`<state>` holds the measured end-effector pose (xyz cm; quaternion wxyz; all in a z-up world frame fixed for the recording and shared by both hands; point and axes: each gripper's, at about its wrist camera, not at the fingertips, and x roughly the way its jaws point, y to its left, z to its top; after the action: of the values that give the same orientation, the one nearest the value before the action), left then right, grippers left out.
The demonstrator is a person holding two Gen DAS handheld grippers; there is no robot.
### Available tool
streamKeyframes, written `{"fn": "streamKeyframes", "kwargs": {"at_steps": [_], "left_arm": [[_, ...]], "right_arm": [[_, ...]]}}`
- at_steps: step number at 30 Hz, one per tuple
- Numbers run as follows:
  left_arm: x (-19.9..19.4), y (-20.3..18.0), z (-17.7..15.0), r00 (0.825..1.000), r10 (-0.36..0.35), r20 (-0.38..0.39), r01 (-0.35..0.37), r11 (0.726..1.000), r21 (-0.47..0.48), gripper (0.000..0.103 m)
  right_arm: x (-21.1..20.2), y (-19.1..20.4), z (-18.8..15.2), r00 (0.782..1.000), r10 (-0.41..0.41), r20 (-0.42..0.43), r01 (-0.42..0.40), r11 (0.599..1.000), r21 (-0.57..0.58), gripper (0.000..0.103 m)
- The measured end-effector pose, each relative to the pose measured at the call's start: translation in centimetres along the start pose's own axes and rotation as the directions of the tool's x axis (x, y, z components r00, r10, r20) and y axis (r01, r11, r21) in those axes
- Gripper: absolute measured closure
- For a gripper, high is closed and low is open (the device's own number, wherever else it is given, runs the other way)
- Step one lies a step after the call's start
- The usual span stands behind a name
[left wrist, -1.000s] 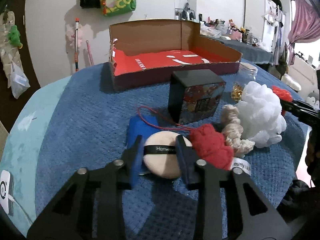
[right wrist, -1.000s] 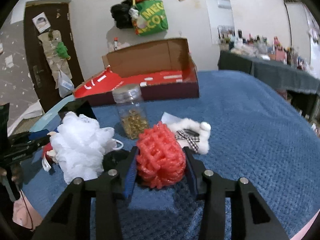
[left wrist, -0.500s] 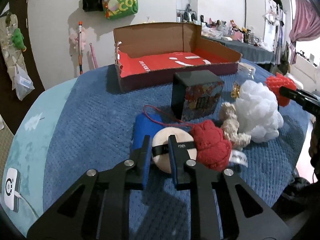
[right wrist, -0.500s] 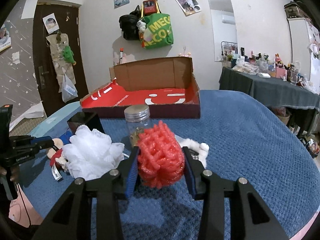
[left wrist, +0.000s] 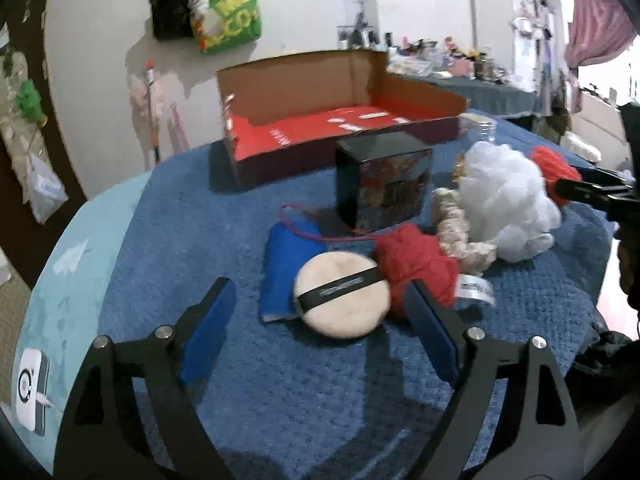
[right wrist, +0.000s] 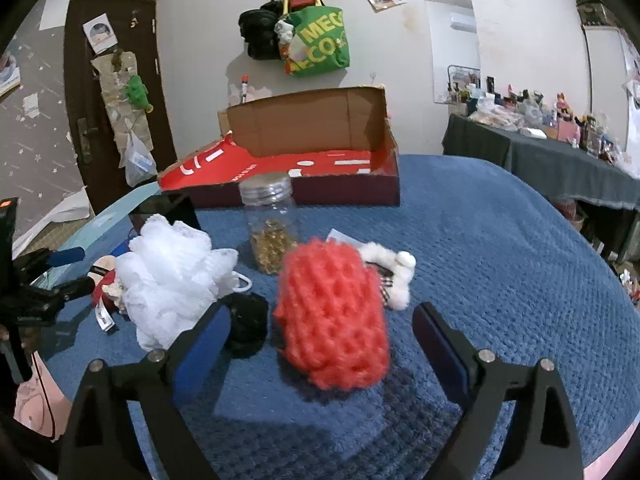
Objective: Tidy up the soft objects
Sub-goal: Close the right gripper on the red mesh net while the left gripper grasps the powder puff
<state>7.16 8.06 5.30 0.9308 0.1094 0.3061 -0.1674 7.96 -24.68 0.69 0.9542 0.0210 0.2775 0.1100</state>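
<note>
Sorting barely begun: red-lined cardboard box point(right wrist: 320, 160) at 12 o'clock holds nothing. Left gripper point(left wrist: 318, 312) jaws released around round beige powder puff point(left wrist: 344, 296); right gripper point(right wrist: 322, 334) jaws released around coral knitted ball point(right wrist: 332, 316). All soft items remain on blue bedspread point(right wrist: 500, 260).

A waffle-textured blue blanket point(right wrist: 500, 280) is seen under a coral-red knitted ball point(right wrist: 332, 316), a white mesh pouf point(right wrist: 172, 276), a cream powder puff point(left wrist: 342, 300) banded in black, and a red-lined brown cardboard box point(left wrist: 320, 120).
</note>
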Motion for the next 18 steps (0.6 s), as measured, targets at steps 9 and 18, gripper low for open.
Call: {"fn": "streamKeyframes", "kwargs": {"at_steps": [9, 18], "left_arm": [[0.9, 0.2, 0.5, 1.000, 0.019, -0.014, -0.018, 0.997, 0.081, 0.018], [1.0, -0.2, 0.0, 1.000, 0.021, 0.001, -0.021, 0.982, 0.190, 0.018]], "right_arm": [[0.5, -1.1, -0.1, 1.000, -0.014, -0.009, 0.014, 0.999, 0.030, 0.009], [1.0, -1.3, -0.3, 1.000, 0.001, -0.023, 0.000, 0.999, 0.033, 0.025]]}}
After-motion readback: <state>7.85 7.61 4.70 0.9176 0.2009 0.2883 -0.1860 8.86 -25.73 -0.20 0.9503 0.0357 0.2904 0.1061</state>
